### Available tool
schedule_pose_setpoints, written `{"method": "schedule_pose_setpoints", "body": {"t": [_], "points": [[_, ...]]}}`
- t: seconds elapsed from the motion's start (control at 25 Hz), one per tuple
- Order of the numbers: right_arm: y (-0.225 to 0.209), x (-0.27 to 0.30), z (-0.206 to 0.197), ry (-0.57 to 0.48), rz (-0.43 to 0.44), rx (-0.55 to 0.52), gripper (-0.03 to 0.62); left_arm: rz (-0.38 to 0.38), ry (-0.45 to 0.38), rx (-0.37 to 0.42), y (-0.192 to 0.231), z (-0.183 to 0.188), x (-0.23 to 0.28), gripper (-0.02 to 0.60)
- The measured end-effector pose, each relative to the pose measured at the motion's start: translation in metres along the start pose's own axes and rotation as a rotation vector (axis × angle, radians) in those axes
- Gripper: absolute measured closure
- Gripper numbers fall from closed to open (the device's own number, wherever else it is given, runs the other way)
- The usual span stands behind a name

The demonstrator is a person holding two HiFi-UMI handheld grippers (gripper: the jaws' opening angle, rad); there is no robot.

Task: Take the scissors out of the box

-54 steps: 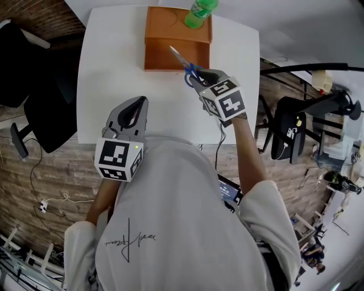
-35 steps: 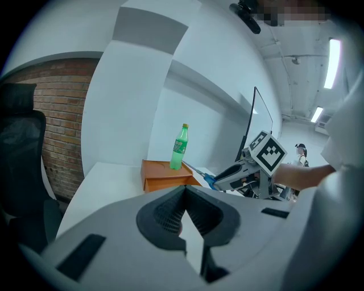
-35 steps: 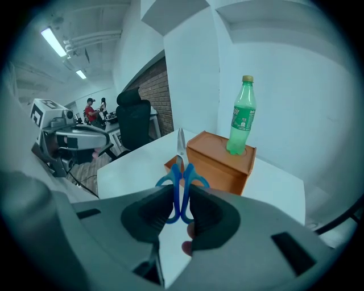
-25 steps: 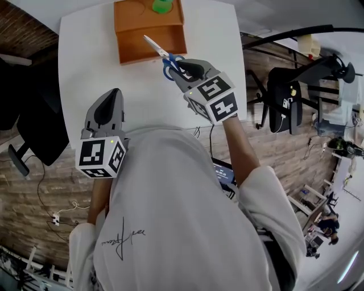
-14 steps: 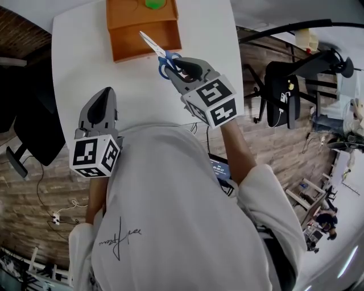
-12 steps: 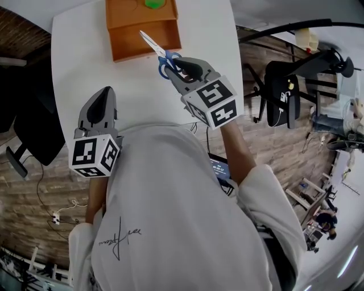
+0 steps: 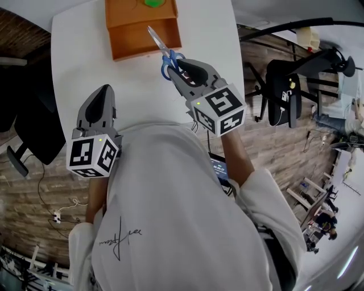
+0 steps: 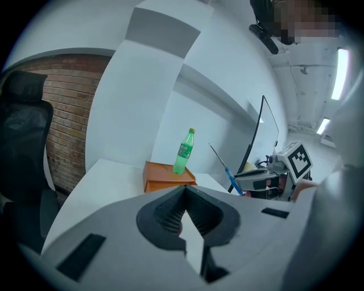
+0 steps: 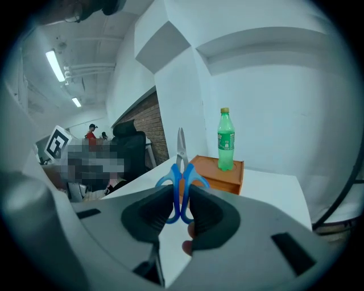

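Note:
My right gripper [image 7: 175,67] is shut on the blue handles of the scissors [image 7: 170,58], held in the air above the white table [image 7: 74,68]. The steel blades point up and away, toward the orange box [image 7: 142,35] at the table's far edge. In the right gripper view the scissors [image 9: 181,173] stand upright between the pads, clear of the box [image 9: 219,170]. My left gripper [image 7: 104,92] hovers over the near left of the table, shut with nothing in it. From the left gripper view the scissors [image 8: 225,169] show at the right.
A green bottle [image 9: 226,139] stands at the far end of the box; its top shows as the bottle [image 7: 153,3] in the head view. A black office chair [image 7: 31,113] is left of the table, another chair [image 7: 282,85] to the right. The table's near edge is close to the person's body.
The right gripper has lifted a little and rolled, so the scissors' blades have swung slightly to the right. The left gripper has stayed where it was.

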State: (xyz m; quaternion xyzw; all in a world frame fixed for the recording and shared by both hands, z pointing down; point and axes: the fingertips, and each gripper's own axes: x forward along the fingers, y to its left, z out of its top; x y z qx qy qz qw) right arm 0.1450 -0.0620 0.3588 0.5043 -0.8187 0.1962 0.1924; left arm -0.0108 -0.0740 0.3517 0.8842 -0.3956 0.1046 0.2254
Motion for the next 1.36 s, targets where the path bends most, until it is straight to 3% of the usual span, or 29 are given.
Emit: {"method": "schedule_pose_setpoints", "body": {"t": [1.36], "points": [[0.006,-0.023,0.000,-0.088,0.000,0.112,0.497,0.012,-0.036,-0.013,-0.002,0.003,-0.004,0.575]]}}
